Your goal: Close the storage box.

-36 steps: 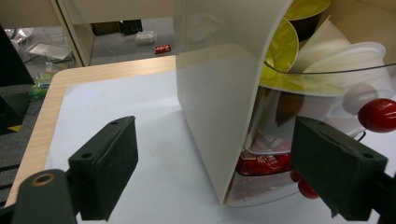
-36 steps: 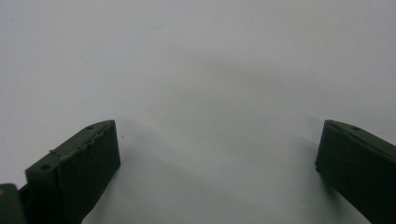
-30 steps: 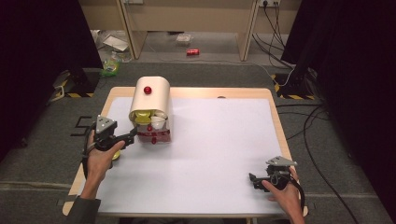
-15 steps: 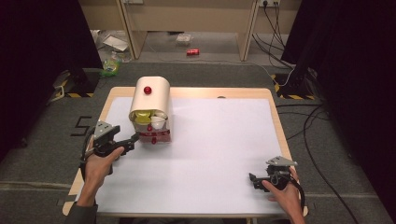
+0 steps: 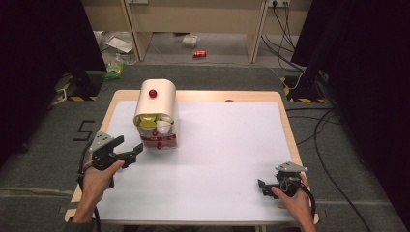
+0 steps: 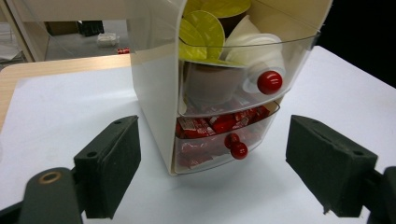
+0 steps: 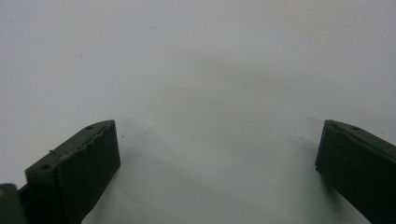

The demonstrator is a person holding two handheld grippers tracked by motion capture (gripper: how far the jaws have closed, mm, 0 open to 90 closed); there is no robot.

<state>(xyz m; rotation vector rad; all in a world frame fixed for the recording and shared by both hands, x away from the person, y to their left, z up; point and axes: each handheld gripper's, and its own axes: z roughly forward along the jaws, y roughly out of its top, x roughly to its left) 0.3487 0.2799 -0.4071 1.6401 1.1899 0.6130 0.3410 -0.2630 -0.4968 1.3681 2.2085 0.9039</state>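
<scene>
So there's this cream-coloured plastic mini drawer cabinet with a rounded top (image 5: 157,113) sitting on the far left part of the white-topped table with the pale wood edge (image 5: 285,125). It's got a little red ball knob on its top (image 5: 153,93) and two see-through drawers facing the near side.

From the left gripper view you get a good look at the front: the upper clear drawer (image 6: 233,79) is stuffed with round capsules, a few with yellow-green foil lids (image 6: 205,28) and some white ones (image 6: 254,44), and it has a red knob (image 6: 269,82) on the front. The lower clear drawer (image 6: 219,140) is packed with red sachets (image 6: 210,126) and has its own red knob (image 6: 238,150). That lower drawer looks pulled out a bit towards the near side, though I can't say how far.

The left gripper (image 5: 137,152) is held in the person's left hand (image 5: 96,176), just near and to the left of the cabinet, pointing at the drawer fronts. Its jaws are spread wide apart with nothing between them, and it isn't touching the cabinet.

The right gripper (image 5: 262,185) is way over at the near right corner of the table, well apart from the cabinet, in the person's right hand (image 5: 292,198). In its own view the jaws are also wide apart, just hanging low over bare white tabletop, gripping nothing.
</scene>
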